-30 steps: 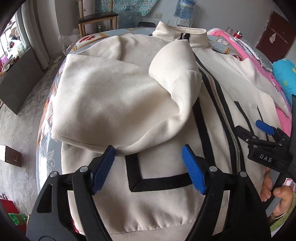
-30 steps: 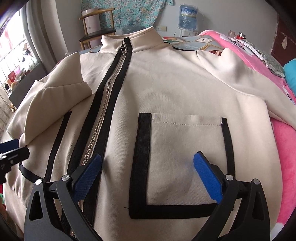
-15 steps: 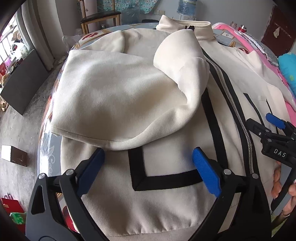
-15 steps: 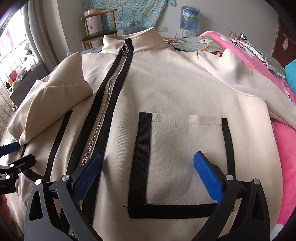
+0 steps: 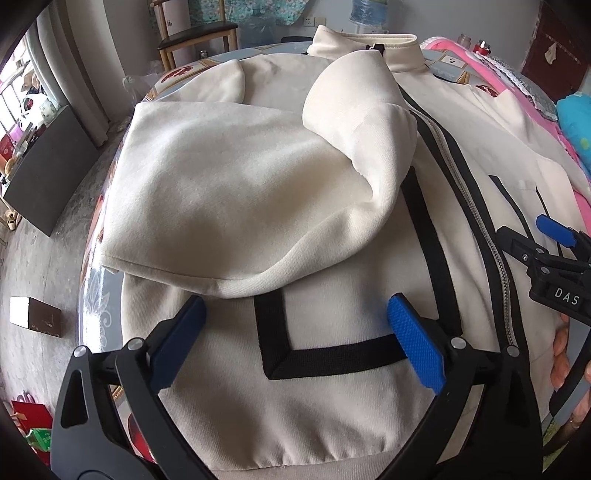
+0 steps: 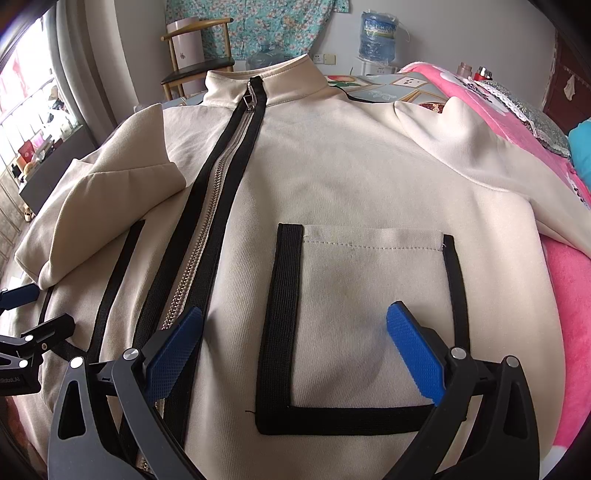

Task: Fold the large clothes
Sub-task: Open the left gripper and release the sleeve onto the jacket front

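Note:
A cream zip-up jacket [image 5: 332,406] with black trim lies front up on the table; it also shows in the right wrist view [image 6: 351,177]. Its left sleeve [image 5: 229,199] is folded over the chest and covers part of a black-edged pocket [image 5: 354,332]. My left gripper [image 5: 295,332] is open and empty, just above the jacket near the hem. My right gripper [image 6: 295,343] is open and empty over the other pocket [image 6: 369,314], right of the zipper [image 6: 207,221]. The right gripper also shows in the left wrist view [image 5: 546,243], and the left gripper in the right wrist view [image 6: 22,317].
A pink blanket [image 6: 576,295] lies right of the jacket. The patterned table edge [image 5: 96,302] drops to the floor on the left, where a brown box [image 5: 35,316] lies. A wooden chair [image 6: 195,66] and a water bottle [image 6: 380,33] stand behind the table.
My left gripper has pulled back a little toward the hem and drifted left. The right gripper has barely moved. The folded sleeve stays where it lies.

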A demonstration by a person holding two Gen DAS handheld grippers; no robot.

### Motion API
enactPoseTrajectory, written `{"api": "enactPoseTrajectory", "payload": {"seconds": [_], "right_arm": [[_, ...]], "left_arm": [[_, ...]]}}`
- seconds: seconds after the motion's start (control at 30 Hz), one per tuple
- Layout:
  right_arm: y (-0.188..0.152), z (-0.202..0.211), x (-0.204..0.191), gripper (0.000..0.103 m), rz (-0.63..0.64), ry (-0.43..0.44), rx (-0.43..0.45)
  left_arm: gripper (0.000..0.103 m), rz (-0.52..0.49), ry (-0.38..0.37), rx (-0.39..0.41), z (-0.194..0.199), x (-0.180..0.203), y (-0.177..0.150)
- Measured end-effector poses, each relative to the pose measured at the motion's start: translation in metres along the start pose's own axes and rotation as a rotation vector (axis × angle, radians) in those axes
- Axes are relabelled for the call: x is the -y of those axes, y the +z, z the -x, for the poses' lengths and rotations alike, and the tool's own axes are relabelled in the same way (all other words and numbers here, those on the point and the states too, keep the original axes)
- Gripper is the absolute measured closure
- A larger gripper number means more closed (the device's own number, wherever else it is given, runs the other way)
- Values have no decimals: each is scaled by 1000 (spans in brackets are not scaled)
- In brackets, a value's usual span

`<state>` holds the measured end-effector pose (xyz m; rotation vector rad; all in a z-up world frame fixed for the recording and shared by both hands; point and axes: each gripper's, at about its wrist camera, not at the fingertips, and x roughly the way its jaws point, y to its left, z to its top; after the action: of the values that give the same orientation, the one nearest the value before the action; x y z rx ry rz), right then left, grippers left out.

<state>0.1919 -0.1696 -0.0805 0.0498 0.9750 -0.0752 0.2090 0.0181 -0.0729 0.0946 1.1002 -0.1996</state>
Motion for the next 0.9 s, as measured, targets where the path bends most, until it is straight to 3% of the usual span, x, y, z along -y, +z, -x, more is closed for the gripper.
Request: {"api": "enactPoseTrajectory", "payload": {"seconds": [0.9], "right_arm": [[0,0,0,6,0,1,0]], "left_arm": [[7,-15,-6,-36,-4,0,5]]}}
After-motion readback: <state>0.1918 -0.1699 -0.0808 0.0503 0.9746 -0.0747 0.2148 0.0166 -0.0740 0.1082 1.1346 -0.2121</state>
